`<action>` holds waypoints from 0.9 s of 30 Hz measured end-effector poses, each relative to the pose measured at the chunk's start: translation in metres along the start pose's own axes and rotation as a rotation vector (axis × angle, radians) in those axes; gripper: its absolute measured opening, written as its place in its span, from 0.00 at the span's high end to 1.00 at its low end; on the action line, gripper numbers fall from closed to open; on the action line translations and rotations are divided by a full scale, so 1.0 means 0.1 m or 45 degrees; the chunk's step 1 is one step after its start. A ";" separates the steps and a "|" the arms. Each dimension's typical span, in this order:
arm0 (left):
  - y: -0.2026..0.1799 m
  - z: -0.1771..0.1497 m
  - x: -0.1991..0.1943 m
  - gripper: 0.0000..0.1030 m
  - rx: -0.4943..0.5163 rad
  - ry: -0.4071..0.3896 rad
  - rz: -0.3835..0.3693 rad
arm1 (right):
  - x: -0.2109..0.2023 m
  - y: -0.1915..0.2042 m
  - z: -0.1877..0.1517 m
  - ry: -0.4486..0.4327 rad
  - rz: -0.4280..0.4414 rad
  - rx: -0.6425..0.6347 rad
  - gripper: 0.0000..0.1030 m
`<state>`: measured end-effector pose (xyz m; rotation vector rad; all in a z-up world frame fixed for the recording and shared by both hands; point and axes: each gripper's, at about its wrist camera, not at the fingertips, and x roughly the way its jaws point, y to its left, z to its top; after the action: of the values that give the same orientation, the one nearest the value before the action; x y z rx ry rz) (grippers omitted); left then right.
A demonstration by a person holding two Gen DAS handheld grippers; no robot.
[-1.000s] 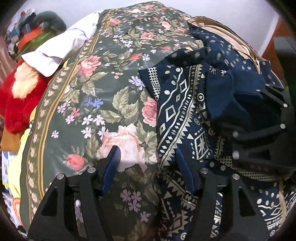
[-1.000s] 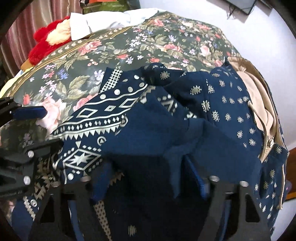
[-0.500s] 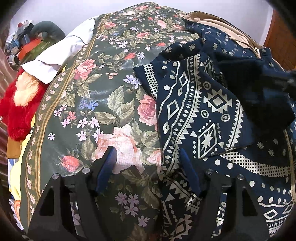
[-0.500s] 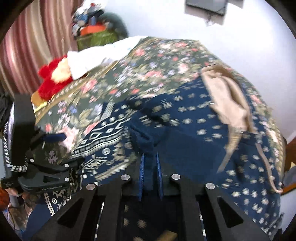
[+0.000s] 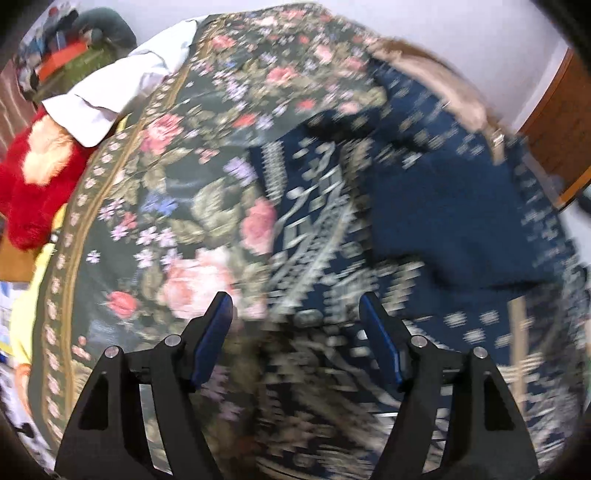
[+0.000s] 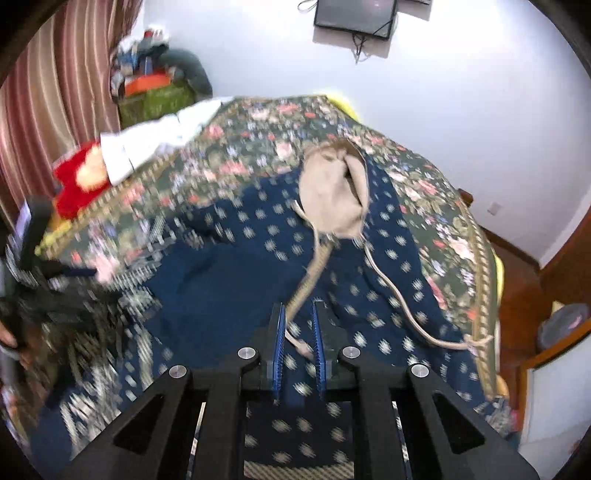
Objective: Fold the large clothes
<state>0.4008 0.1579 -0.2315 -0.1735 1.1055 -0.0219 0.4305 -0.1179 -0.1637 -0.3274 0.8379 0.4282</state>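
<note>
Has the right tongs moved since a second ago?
Yes. The right tongs have pulled up and back from the navy garment: the wall monitor and the whole floral bedspread now show, and the jaws have narrowed.

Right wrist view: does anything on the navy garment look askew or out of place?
Yes. The navy garment lies with its beige hood lining exposed, and its drawcords trail loose, one running between the right tongs. The fabric looks rumpled, not flat.
</note>
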 end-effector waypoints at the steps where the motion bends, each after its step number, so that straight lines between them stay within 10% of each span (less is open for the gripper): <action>1: -0.05 0.02 -0.03 0.32 -0.017 -0.003 -0.044 | 0.03 -0.01 -0.04 0.018 0.006 -0.008 0.90; 8: -0.26 0.25 0.18 0.33 -0.146 0.066 -0.224 | 0.34 -0.23 -0.45 0.219 0.035 -0.001 0.90; 15: -0.28 0.39 0.50 0.67 -0.311 0.096 -0.235 | 0.58 -0.49 -0.79 0.294 -0.247 -0.079 0.90; 23: -0.67 0.53 0.18 0.85 -0.099 -0.018 -0.137 | 0.59 -0.48 -0.89 0.266 -0.393 -0.165 0.89; 27: -1.09 0.66 -0.20 0.86 0.046 -0.113 -0.185 | 0.46 -0.62 -0.91 0.251 -0.274 -0.041 0.88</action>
<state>0.4578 0.0609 -0.1690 -0.2202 1.0019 -0.1622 0.4292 -0.2007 -0.2491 -0.4903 0.9774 0.2110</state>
